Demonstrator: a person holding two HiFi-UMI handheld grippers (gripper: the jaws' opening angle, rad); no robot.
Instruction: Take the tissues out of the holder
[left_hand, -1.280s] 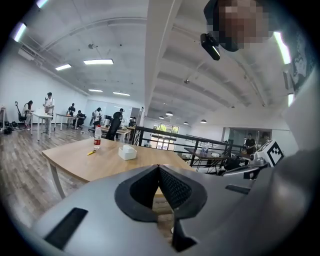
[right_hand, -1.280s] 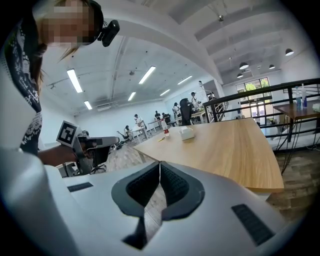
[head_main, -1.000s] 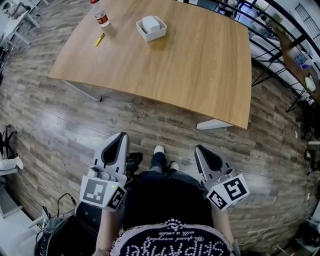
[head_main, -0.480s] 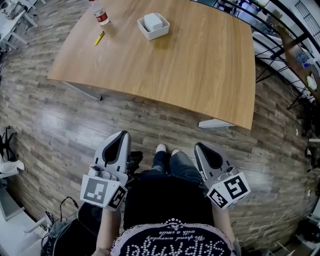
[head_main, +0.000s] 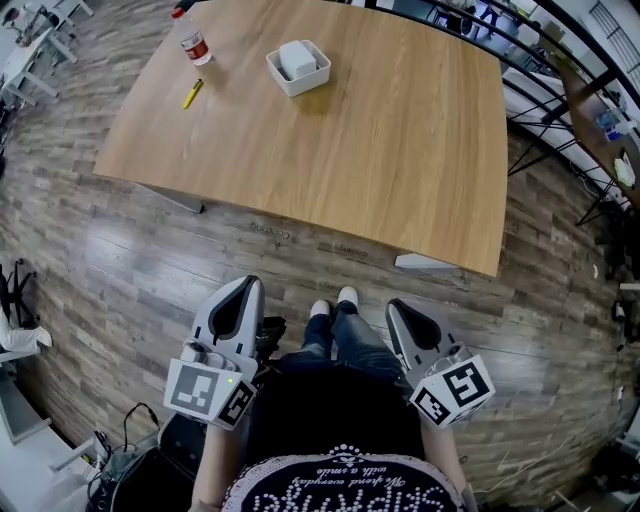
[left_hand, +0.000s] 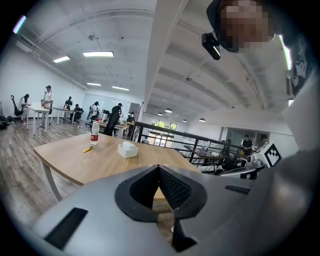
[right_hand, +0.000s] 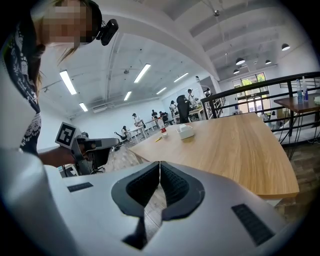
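A white square holder (head_main: 298, 67) with white tissues (head_main: 297, 58) in it stands on the far part of the wooden table (head_main: 380, 130). It shows small in the left gripper view (left_hand: 128, 149) and in the right gripper view (right_hand: 185, 131). Both grippers hang low by the person's waist, well short of the table's near edge. My left gripper (head_main: 247, 284) is shut with nothing in it, its jaws meeting at the tip (left_hand: 158, 167). Shut and empty as well is my right gripper (head_main: 396, 306), jaws closed together (right_hand: 159, 163).
A plastic bottle with a red label (head_main: 190, 38) and a yellow pen (head_main: 191, 93) lie at the table's far left. Wood-plank floor (head_main: 150, 260) lies between me and the table. A black railing (head_main: 560, 90) runs at the right. A bag and cables (head_main: 130, 470) sit at lower left.
The person's feet have come together near the table edge. Both grippers have shifted slightly lower in the head view and stayed shut. The holder has not moved on the table.
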